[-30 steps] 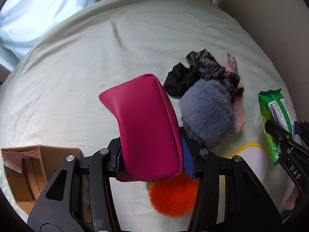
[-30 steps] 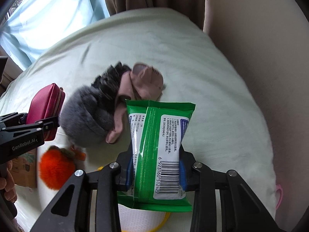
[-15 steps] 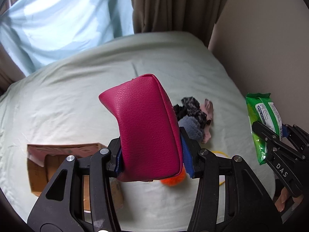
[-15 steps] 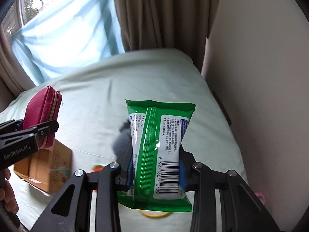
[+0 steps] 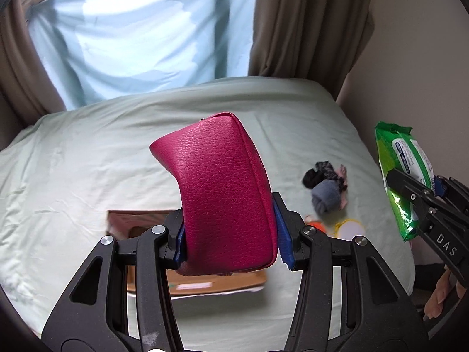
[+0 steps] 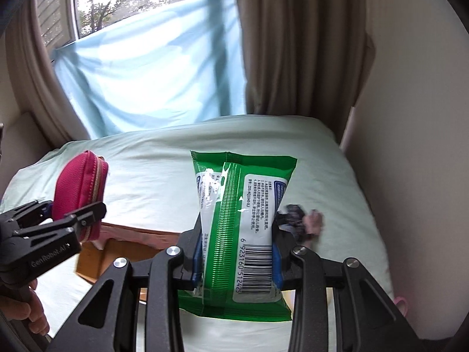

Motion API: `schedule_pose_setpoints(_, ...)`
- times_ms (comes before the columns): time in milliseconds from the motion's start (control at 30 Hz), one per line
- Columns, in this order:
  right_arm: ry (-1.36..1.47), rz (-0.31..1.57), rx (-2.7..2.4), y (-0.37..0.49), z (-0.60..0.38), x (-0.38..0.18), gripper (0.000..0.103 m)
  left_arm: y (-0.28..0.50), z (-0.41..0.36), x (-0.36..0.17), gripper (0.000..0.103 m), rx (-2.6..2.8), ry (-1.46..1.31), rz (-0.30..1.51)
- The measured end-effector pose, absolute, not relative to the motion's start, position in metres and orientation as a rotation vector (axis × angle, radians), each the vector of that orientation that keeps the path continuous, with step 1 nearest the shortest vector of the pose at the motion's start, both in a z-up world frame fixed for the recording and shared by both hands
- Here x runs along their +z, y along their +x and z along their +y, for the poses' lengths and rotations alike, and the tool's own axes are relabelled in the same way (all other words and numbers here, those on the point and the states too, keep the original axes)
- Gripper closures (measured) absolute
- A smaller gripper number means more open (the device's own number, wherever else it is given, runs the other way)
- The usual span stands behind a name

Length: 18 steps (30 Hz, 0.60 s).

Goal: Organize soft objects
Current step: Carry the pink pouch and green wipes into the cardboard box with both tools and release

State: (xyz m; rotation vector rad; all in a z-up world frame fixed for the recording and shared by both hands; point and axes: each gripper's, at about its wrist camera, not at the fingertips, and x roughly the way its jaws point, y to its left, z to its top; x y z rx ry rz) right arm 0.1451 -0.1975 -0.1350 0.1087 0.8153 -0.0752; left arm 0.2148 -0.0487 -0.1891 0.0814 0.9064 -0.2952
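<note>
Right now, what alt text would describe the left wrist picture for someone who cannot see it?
The left gripper clamps a magenta leather zip pouch above a pale green bedsheet and an open cardboard box. At right, the right gripper holds a green wet-wipes pack; small soft items lie beyond.

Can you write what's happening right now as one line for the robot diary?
left gripper: shut on pink pouch | right gripper: shut on green pack | both held above bed | box below
</note>
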Motion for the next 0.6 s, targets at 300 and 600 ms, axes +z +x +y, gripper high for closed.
schedule_pose_setpoints(300, 0.16, 0.872, -0.063, 0.174, -0.104, -0.152, 0.07, 0.225, 0.064, -0.208, 0.059, -0.298, 0.115, 0.969)
schedule_pose_setpoints(600, 0.254, 1.019, -0.048, 0.205, -0.059, -0.209, 0.07, 0.258, 0.114, -0.254, 0.059, -0.309, 0.164, 1.071)
